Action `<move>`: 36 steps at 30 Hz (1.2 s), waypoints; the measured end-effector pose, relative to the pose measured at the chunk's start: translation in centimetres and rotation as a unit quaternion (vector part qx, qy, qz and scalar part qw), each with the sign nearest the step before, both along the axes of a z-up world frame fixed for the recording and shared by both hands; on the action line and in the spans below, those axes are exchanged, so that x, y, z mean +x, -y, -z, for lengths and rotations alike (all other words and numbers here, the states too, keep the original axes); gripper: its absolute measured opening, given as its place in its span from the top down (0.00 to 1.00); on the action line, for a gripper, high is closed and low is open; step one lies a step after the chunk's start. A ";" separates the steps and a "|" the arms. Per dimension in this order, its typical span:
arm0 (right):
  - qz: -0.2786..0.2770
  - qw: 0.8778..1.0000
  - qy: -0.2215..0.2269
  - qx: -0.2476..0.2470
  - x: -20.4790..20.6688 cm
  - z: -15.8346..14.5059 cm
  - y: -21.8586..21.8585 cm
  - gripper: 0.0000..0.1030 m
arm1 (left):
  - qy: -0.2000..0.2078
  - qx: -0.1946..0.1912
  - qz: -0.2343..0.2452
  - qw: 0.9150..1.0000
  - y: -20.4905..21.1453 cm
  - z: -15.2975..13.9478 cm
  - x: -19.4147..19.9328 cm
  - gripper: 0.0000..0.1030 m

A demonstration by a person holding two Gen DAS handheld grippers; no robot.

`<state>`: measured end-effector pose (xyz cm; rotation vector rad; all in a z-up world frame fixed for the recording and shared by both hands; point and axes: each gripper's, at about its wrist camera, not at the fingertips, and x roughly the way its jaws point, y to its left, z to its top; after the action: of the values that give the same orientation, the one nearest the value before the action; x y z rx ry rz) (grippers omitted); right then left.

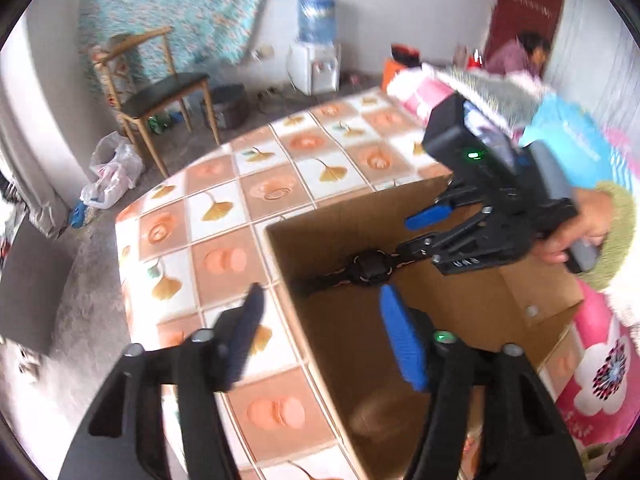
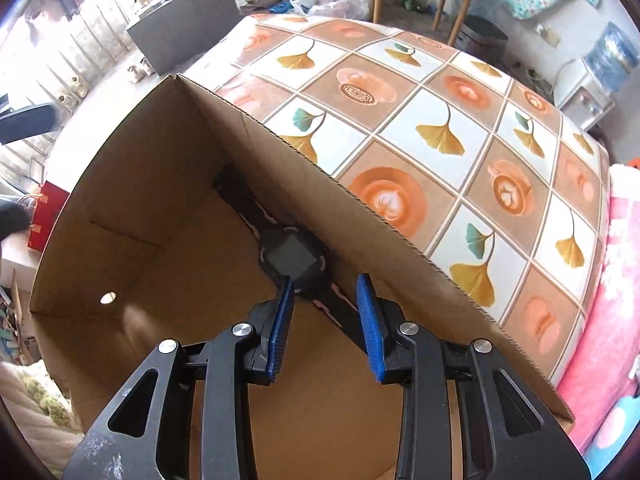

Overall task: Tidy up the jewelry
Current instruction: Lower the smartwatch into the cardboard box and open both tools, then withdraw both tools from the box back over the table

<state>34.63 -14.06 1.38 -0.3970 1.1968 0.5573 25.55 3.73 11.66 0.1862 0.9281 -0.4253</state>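
The watch (image 2: 290, 258) lies flat inside the box (image 2: 120, 200), tight along the wall nearest the table's middle, strap ends running along that wall toward the box corner. The box stands on the table (image 2: 440, 92) at its near edge.

R gripper (image 2: 325, 322) points steeply down into the box, jaws part open. Nothing is pinched: 1 pad sits right at the watch case, the other is clear of it, so this looks like a release, w/ the watch resting on the box floor. L gripper (image 1: 320, 332) hangs above the box's corner, jaws wide apart and empty, 1 finger over the table, the other over the box.

To do this step well, my judgement: lift the R gripper straight up, no sideways drift, so the pad by the case doesn't drag the watch or catch the strap. Keep the jaws as they are until clear of the rim.

Edges & room:
- The box wall is just beside the R gripper's outer finger; tilting that way would bump the cardboard.
- Toward the box's far side the floor looks bare, so there's room that way.
- The 2 grippers are near each other over 1 box; move them 1 at a time.
- The tabletop beyond the box is open.
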 end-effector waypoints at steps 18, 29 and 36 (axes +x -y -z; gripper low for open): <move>0.109 0.955 0.152 0.229 -27.8 -10.1 5.7 0.42 | -0.049 -0.024 -0.127 0.990 -6.7 12.2 -17.5 0.16; 0.216 0.957 0.038 0.189 -28.9 1.0 1.9 0.58 | -0.027 0.035 -0.118 0.992 -3.7 16.1 -19.4 0.06; 0.208 0.968 0.036 0.138 -27.7 1.9 -0.2 0.70 | -0.015 0.026 -0.119 0.992 -3.9 16.0 -19.9 0.05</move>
<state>6.98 -13.84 -0.52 0.0726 1.0748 0.3336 5.61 7.62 -4.37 0.1138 0.9788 -0.1839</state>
